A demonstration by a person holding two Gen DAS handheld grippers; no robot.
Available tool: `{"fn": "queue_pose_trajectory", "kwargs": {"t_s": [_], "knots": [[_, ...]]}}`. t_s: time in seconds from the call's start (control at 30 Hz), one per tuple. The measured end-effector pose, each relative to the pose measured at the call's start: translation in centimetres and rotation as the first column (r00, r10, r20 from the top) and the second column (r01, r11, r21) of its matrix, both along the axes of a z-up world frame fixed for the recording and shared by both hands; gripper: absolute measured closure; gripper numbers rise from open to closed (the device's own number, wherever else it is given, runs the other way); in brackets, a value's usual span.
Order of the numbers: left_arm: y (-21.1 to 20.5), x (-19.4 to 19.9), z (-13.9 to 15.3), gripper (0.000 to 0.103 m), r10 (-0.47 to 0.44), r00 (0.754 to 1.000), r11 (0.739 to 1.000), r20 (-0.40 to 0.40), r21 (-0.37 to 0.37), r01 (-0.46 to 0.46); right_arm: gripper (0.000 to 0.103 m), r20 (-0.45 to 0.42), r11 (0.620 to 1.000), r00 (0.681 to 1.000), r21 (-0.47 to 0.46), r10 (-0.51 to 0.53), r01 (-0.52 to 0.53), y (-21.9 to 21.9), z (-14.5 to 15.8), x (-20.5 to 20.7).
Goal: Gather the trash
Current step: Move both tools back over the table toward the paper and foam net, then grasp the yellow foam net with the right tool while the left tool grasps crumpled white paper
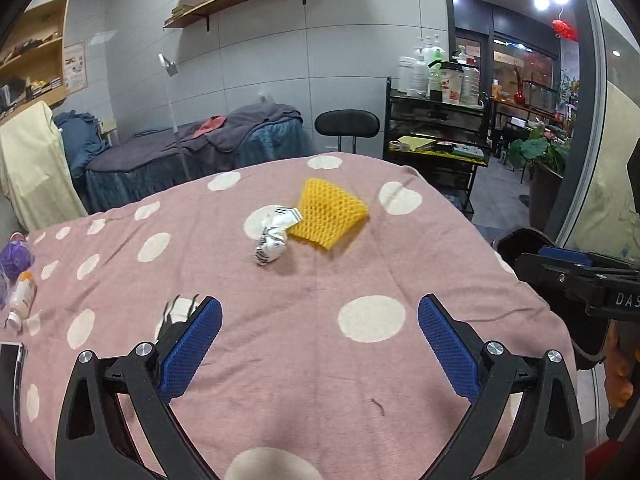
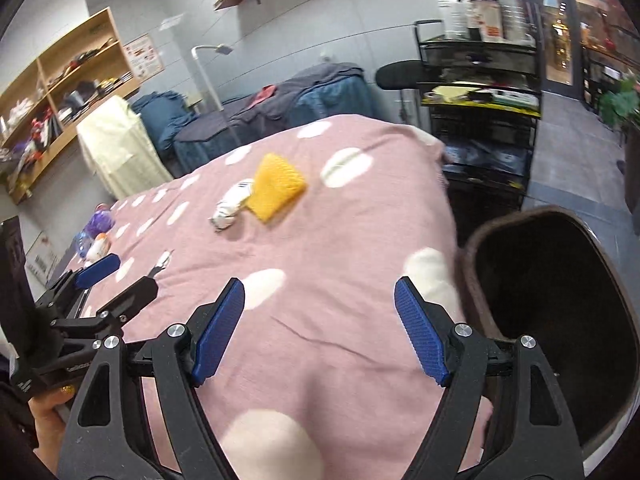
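Note:
A crumpled white wrapper [image 1: 272, 236] lies mid-table on the pink dotted cloth [image 1: 320, 360], touching a yellow foam net [image 1: 328, 214] just to its right. Both also show in the right wrist view, the wrapper [image 2: 230, 206] and the net [image 2: 278, 186]. My left gripper [image 1: 320, 344] is open and empty, hovering well short of them. My right gripper [image 2: 320, 328] is open and empty, near the table's right edge beside a dark trash bin [image 2: 556, 304]. The right gripper shows at the right edge of the left wrist view [image 1: 580, 276].
A purple object [image 1: 16, 256], a small bottle [image 1: 22, 294] and a phone [image 1: 10, 380] lie at the table's left edge. A black binder clip [image 1: 176, 320] lies by my left finger. Beyond the table stand a massage bed [image 1: 192, 148], a stool [image 1: 346, 122] and a black cart [image 1: 438, 136].

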State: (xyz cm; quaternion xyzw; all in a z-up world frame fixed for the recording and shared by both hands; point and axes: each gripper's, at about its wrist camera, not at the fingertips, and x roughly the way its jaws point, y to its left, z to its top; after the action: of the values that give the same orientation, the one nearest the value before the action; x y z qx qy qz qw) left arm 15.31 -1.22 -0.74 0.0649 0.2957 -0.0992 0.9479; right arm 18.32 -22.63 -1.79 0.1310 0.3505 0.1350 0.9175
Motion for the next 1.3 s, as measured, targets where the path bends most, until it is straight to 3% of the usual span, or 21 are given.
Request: {"fn": "queue_pose_trajectory", "kwargs": {"t_s": [0.17, 0.37, 0.7, 0.83, 0.9, 0.97, 1.3], "knots": [[3.2, 2.0, -0.3, 0.006, 0.054, 0.998, 0.998, -0.028, 0.03, -0.053, 0.026, -0.006, 0.998, 0.999, -0.024, 0.051, -0.051, 3.1, 0.9, 2.3], [5.8, 5.3, -1.5, 0.006, 0.075, 0.994, 0.997, -0.08, 0.01, -0.074, 0.026, -0.038, 0.994, 0.995, -0.059, 0.087, -0.089, 5.8, 1.0, 5.4], [4.9, 12.4, -2.9, 0.012, 0.024, 0.983, 0.999, -0.184, -0.026, -0.03, 0.026, -0.116, 0.992, 0.992, -0.106, 0.052, -0.064, 7.5, -0.4, 13.3], [3.3, 15.8, -4.4, 0.02, 0.004, 0.97, 1.0, -0.244, -0.013, -0.007, 0.026, -0.143, 0.993, 0.989, -0.105, 0.037, -0.052, 7.8, -0.9, 16.2], [2.8, 17.1, -5.4, 0.033, 0.022, 0.963, 1.0, -0.27, 0.017, -0.018, 0.026, -0.155, 0.993, 0.987, -0.107, 0.032, -0.049, 8.1, -1.1, 17.7], [2.9, 17.9, -6.1, 0.069, 0.033, 0.951, 0.999, -0.307, 0.011, -0.031, 0.026, -0.172, 0.994, 0.985, -0.097, 0.034, -0.051, 8.2, -1.3, 18.9], [6.4, 12.5, -3.3, 0.072, 0.076, 0.974, 0.992, -0.215, -0.079, -0.095, 0.026, -0.209, 0.985, 0.976, -0.15, 0.054, -0.087, 10.9, -2.7, 22.1]]}}
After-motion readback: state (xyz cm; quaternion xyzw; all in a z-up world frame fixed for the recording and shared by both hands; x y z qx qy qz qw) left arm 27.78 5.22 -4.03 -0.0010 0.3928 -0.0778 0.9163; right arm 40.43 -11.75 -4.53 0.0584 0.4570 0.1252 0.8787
